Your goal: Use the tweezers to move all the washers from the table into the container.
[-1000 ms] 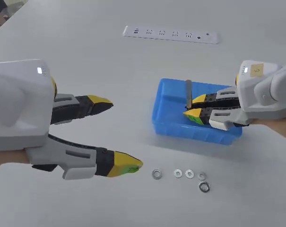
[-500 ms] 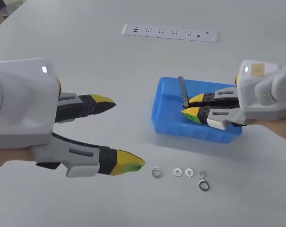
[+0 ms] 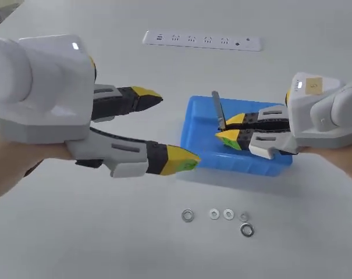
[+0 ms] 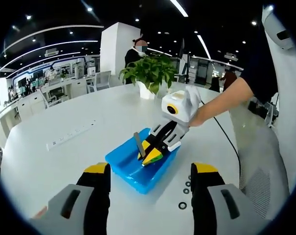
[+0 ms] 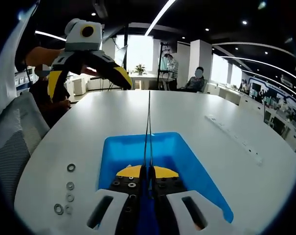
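Observation:
Several small metal washers (image 3: 228,214) lie in a row on the white table, in front of the blue container (image 3: 263,164). My right gripper (image 3: 225,128) hovers over the container, shut on the thin grey tweezers (image 3: 217,110), which stick out beyond its yellow tips. In the right gripper view the tweezers (image 5: 148,132) point along the container (image 5: 187,161), with the washers (image 5: 69,186) off to the left. My left gripper (image 3: 177,129) is open and holds nothing, its lower tip near the container's left edge. From the left gripper view, the container (image 4: 125,166) sits ahead between the jaws.
A white power strip (image 3: 202,40) lies at the far side of the table. The table is round, with bare white surface around the washers. A potted plant (image 4: 150,73) stands beyond the table, and people sit in the background office.
My left gripper has risen and moved right, toward the container's left side. The right gripper with the tweezers has shifted slightly left over the container. The washers lie as before.

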Demonstrator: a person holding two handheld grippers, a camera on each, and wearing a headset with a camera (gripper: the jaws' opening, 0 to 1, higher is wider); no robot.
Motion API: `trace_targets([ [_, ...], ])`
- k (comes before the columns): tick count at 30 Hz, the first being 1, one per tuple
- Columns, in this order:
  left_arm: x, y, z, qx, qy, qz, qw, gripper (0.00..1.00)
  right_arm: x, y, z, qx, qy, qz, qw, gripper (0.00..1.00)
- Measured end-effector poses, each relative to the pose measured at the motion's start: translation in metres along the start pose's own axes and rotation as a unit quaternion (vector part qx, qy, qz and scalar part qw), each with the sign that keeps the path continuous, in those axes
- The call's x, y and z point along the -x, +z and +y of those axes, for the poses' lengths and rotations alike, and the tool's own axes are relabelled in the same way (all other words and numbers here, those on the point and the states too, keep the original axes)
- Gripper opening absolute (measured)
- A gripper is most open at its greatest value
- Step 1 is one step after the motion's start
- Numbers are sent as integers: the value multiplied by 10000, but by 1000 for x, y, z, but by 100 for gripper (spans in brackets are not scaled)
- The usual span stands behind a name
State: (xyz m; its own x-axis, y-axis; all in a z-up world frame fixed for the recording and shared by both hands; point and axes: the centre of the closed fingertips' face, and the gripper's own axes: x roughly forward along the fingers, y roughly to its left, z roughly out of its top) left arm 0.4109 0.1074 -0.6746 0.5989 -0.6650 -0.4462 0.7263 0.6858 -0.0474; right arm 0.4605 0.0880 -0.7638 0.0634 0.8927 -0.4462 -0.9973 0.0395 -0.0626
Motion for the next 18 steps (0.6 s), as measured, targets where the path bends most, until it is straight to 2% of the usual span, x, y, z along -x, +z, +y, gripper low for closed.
trace_targets([
  [2,-9,10,4,-54,-113,-99,9999,66,1,1,0,0,-3,-5,10000,7],
  [5,-22,18,13,-86,-220,-222,9995,65,2,1,0,16,0,1,10000,7],
  [7,-28,15,24,67,-227,-223,9995,61,3,2,1,23,14,3,10000,7],
  [9,-33,15,27,158,-211,-220,9994,58,4,3,2,45,23,7,10000,7],
  [14,-47,18,22,195,-508,-283,9981,53,4,4,4,51,68,-11,10000,7],
  [16,-53,15,20,241,-632,-234,9974,47,5,4,4,52,70,-12,10000,7],
  [18,-59,11,21,210,-646,-169,9975,38,5,4,3,55,61,-18,10000,7],
])
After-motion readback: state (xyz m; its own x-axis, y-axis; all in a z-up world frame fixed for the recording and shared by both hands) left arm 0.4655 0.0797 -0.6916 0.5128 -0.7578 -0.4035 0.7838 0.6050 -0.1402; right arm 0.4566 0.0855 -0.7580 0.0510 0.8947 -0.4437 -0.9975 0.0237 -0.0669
